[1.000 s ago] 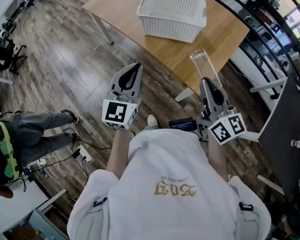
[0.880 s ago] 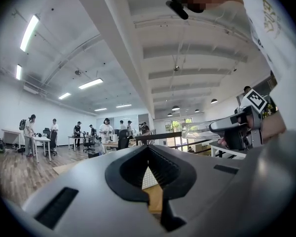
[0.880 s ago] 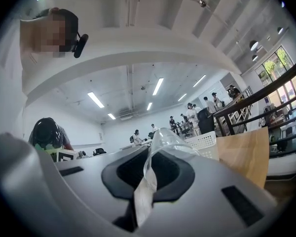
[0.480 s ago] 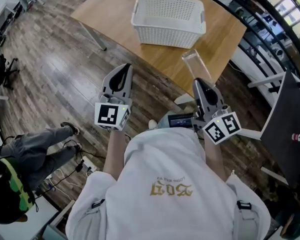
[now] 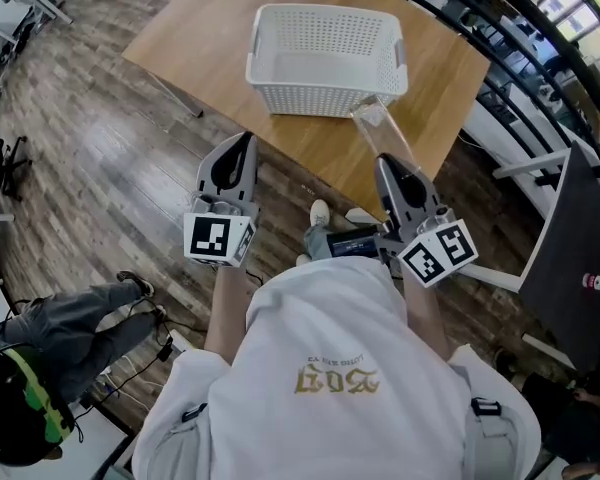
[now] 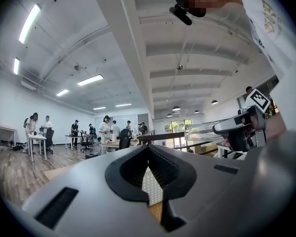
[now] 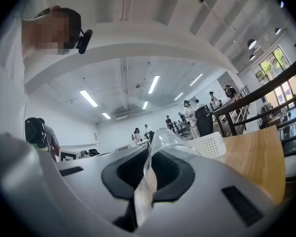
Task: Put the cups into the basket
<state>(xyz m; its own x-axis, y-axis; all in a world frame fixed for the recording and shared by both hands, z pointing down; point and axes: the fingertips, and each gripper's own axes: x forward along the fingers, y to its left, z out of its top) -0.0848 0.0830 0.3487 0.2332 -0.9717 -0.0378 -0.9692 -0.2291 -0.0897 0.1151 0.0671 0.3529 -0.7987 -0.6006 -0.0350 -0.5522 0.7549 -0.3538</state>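
Wood-plank flooring runs under a light wooden table (image 5: 450, 68), and on it stands the white perforated basket (image 5: 315, 98). Its inside looks bare in the head view, with no cup in it, so by my reading nothing has been delivered yet.

The right gripper (image 5: 384, 160) is clamped on a clear plastic cup (image 5: 378, 128). Its jaws pinch the cup's thin wall, and the cup sticks out ahead of them, tilted toward the basket. The cup hangs over the near edge of the table, just short of the basket's near right corner and not yet above the opening.

The left gripper (image 5: 246, 143) is held level beside the right one, over the floor at the table's near edge. Its jaws are together and nothing is between them; only the basket's mesh shows through the slit in its own view.

What remains, as I judge it, is to carry this cup over the rim and release it inside. No other cup shows in any view, so I cannot say how many are left.
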